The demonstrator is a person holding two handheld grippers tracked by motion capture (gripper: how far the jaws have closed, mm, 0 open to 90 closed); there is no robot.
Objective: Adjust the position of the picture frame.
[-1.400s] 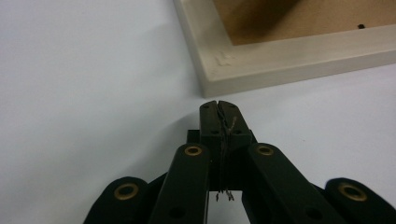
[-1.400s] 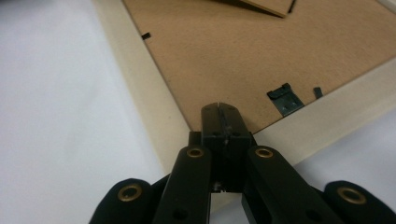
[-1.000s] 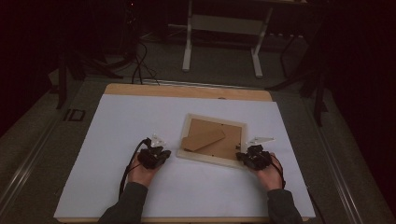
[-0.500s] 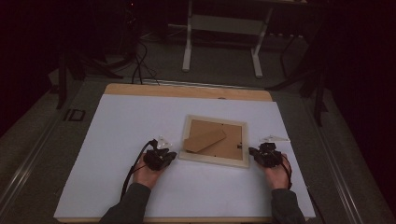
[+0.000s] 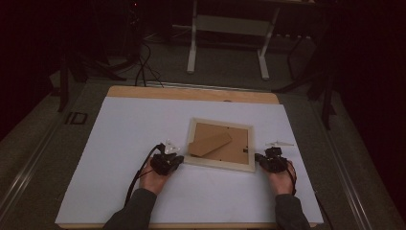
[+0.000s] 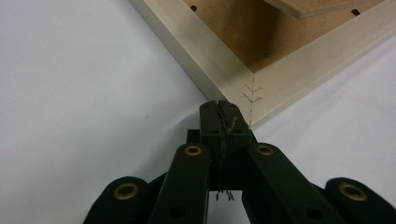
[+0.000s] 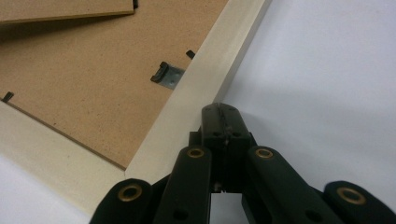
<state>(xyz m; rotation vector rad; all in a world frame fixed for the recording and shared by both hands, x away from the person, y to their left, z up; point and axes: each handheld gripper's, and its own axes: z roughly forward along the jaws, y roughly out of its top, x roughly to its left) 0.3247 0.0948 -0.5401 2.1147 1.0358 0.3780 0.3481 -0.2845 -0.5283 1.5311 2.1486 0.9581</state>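
While both tools, left tool (image 5: 175,159) and right tool (image 5: 262,159), sit clenched empty at lower centre, the picture frame (image 5: 220,164) lies between them, touching each

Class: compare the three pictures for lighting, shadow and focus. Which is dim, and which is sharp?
High view: dim, dark surroundings, the picture frame soft. Left gripper view: brightly lit, the frame's corner staples sharp, a soft shadow beside the shut left gripper. Right gripper view: bright, the metal clip crisp, the right gripper shut.
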